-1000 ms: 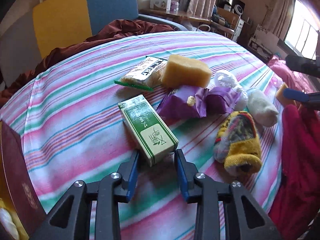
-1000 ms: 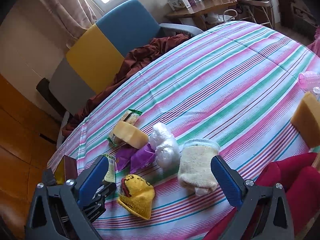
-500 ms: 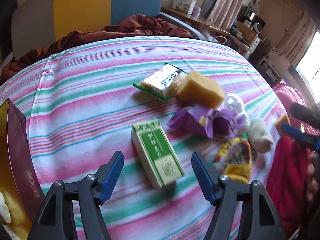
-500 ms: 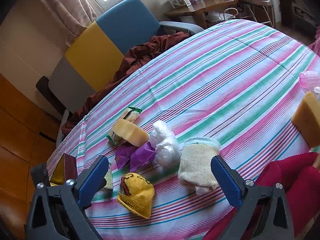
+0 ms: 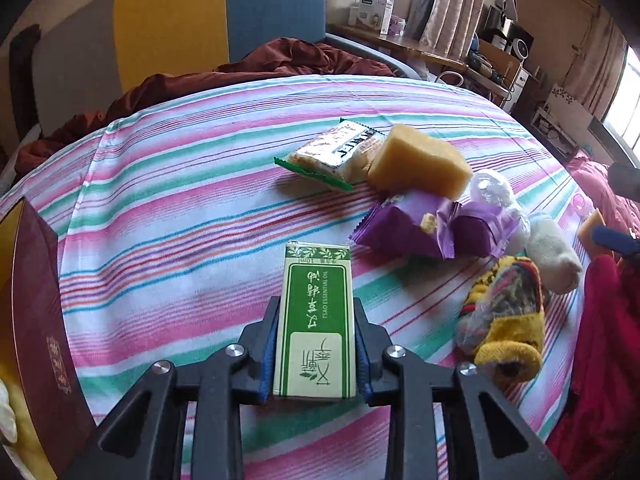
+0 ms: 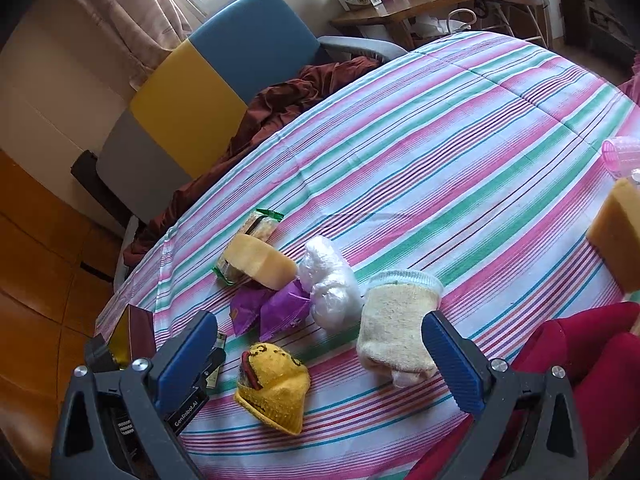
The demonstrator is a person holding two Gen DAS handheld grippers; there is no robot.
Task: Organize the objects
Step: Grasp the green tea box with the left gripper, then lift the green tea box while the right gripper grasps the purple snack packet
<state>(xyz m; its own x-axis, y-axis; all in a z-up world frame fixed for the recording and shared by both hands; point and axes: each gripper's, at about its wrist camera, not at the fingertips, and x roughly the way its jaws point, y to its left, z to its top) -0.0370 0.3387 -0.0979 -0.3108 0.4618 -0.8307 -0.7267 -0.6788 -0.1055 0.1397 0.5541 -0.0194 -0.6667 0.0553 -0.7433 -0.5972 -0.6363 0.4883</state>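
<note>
A flat green-and-white cardboard box [image 5: 316,320] printed with Chinese characters sits face up, its long sides clamped between blue pads, its near end raised off the striped tablecloth [image 5: 180,208] near the table's front edge. Beyond it lie a green-edged clear cracker packet [image 5: 334,152], a tan sponge block [image 5: 418,166] leaning on it, a crumpled purple foil wrapper [image 5: 432,228], a scrunched clear plastic bag [image 6: 330,284], a rolled cream sock [image 6: 396,330] and a yellow patterned sock [image 6: 274,386] nearest the front edge.

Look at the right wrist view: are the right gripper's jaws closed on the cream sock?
No, the right gripper stands wide open, its blue pads apart on either side of the cream sock without touching it.
</note>
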